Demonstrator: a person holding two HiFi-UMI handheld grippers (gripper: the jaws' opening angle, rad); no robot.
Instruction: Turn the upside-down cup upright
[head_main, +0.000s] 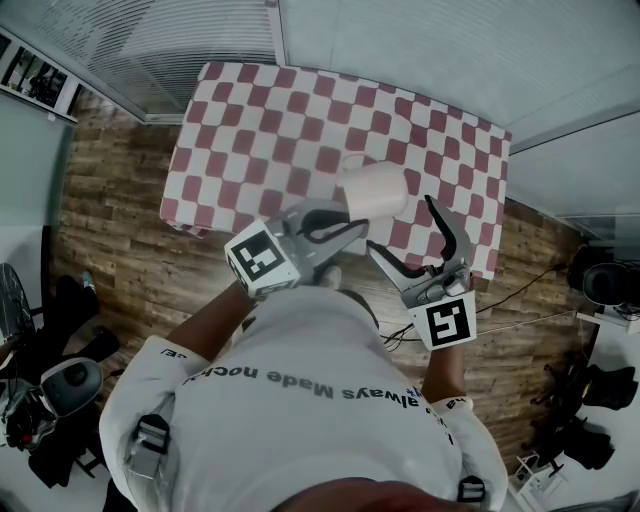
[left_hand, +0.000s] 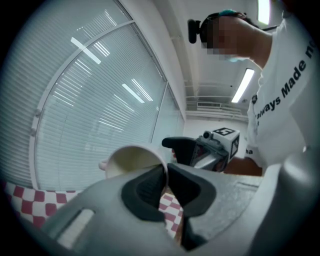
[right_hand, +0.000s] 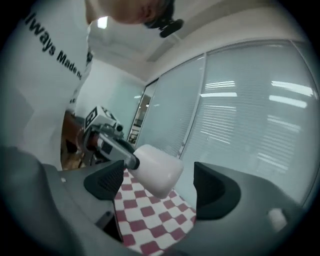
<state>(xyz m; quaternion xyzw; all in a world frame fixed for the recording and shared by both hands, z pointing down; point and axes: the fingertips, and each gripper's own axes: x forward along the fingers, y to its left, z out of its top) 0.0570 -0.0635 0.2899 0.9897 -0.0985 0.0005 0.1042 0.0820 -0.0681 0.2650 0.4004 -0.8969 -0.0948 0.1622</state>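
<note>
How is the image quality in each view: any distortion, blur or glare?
Head view: dim, bluish, fairly sharp. Left gripper view: strong fisheye, dark corners, foreground soft, ceiling lamp glares. Right gripper view: same fisheye; cup sharp, blinds bright.

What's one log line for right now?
left gripper: shut on cup rim | cup: sideways, above table | right gripper: open, not touching cup

One cup (head_main: 375, 190), at the tip of the left gripper (head_main: 352, 228) and just ahead of the right gripper (head_main: 402, 224). Two grippers in all. One checked table (head_main: 250, 120) beneath both. One person (head_main: 300, 400) behind them.
</note>
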